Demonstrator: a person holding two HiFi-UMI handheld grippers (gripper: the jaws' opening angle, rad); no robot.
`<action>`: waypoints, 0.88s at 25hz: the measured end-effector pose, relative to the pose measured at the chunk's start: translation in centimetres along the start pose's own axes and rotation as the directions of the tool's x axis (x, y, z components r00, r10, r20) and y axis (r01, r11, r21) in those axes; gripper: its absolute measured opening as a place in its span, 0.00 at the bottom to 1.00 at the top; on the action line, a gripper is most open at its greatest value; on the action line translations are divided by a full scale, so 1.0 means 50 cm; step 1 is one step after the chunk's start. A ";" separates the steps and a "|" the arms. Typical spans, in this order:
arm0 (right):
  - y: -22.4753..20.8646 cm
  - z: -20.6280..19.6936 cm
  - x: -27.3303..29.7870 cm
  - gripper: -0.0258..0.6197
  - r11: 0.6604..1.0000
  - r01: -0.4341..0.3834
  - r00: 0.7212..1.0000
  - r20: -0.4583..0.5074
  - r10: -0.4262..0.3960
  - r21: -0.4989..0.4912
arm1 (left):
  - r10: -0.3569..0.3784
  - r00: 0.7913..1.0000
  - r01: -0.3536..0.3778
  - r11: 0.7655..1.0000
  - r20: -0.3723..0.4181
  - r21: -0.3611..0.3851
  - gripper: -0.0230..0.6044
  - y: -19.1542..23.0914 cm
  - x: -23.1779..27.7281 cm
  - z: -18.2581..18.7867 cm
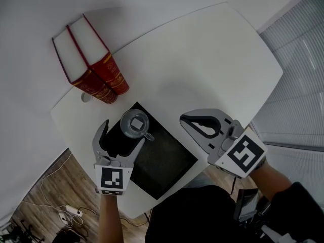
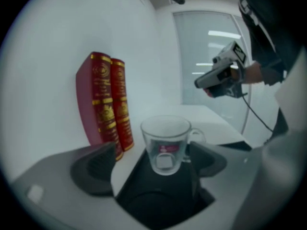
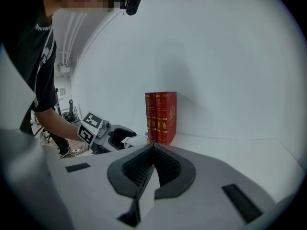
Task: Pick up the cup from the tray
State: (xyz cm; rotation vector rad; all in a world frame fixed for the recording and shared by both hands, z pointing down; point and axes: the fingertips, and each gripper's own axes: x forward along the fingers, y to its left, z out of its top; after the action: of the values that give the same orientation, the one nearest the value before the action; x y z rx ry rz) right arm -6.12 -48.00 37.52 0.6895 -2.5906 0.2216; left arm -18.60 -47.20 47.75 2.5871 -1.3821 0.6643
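Glass cup point(image 1: 135, 124) upright on black tray point(image 1: 169, 163), sits between spread fingers of left gripper point(image 1: 125, 131), no contact, handle on right-finger side. Right gripper point(image 1: 186, 120) farther off, fingers together, over worktop point(image 1: 212, 59).

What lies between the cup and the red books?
Only the black tray's corner and bare white table separate cup and books, as the head view shows.
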 end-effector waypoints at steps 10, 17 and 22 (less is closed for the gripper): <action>-0.045 -0.014 0.012 0.06 1.000 0.012 1.000 -0.019 -0.012 0.025 | -0.089 0.996 0.087 0.978 0.002 0.192 0.96 -0.023 0.082 0.013; -0.065 -0.035 0.009 0.06 0.998 0.020 0.999 -0.032 -0.018 0.053 | -0.181 0.983 0.174 0.959 0.011 0.223 0.96 -0.040 0.121 0.023; -0.068 -0.056 0.003 0.06 0.997 0.017 0.999 -0.047 -0.013 0.074 | -0.283 0.959 0.270 0.933 0.019 0.237 0.88 -0.062 0.123 0.023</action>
State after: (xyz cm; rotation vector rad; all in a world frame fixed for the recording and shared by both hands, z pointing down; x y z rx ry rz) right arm -3.45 -50.25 40.20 0.7210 -2.5427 0.3272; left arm -12.73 -50.45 49.67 2.9246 -0.9709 0.7548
